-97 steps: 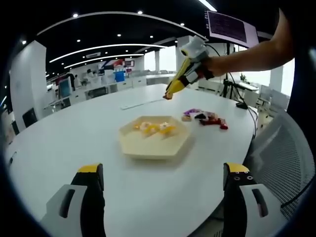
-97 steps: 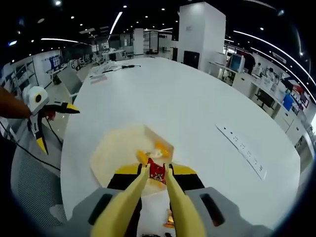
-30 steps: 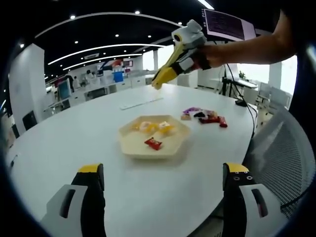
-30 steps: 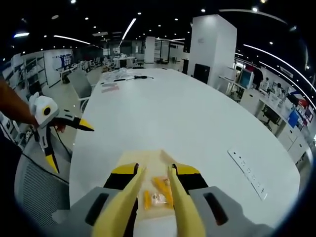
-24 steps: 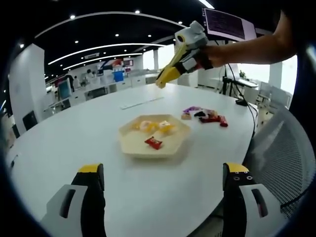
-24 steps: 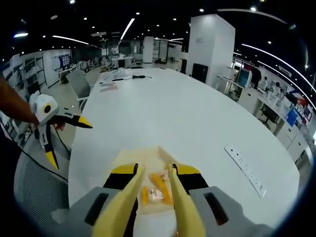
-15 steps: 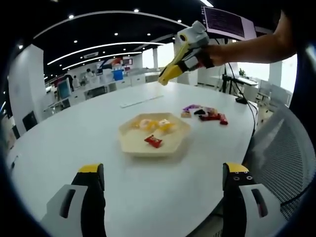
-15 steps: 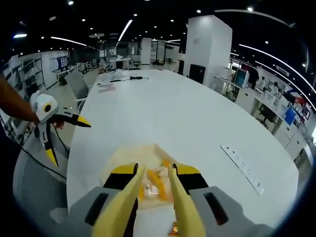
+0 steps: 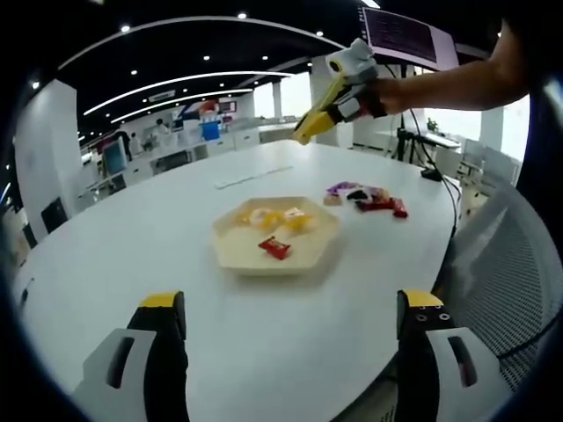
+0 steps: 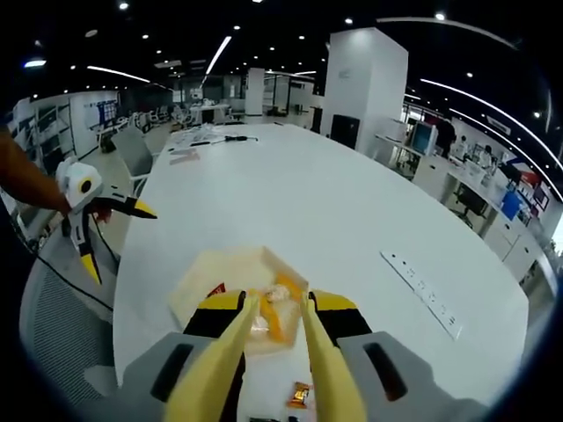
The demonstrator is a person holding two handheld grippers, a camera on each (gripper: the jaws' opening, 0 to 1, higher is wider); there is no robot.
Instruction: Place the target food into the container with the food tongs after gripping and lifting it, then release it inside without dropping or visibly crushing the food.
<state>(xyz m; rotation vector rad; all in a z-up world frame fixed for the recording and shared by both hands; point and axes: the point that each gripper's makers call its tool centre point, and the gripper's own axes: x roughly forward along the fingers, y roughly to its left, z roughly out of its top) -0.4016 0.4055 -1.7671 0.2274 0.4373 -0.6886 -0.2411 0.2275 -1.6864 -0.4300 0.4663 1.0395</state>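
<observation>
So the hexagonal cream tray (image 9: 303,260) sits mid-table (image 9: 132,255) with a red-wrapped candy (image 9: 275,248) inside it, near its front rim, and yellow candies (image 9: 268,216) toward the back. A loose pile of wrapped candies (image 9: 368,199) lies on the table just right of the tray. The right gripper (image 9: 302,138) hovers well above the tray, its yellow tongs (image 10: 274,352) narrow with nothing between them. The left gripper (image 9: 286,309) has its jaws wide apart, nothing held.
</observation>
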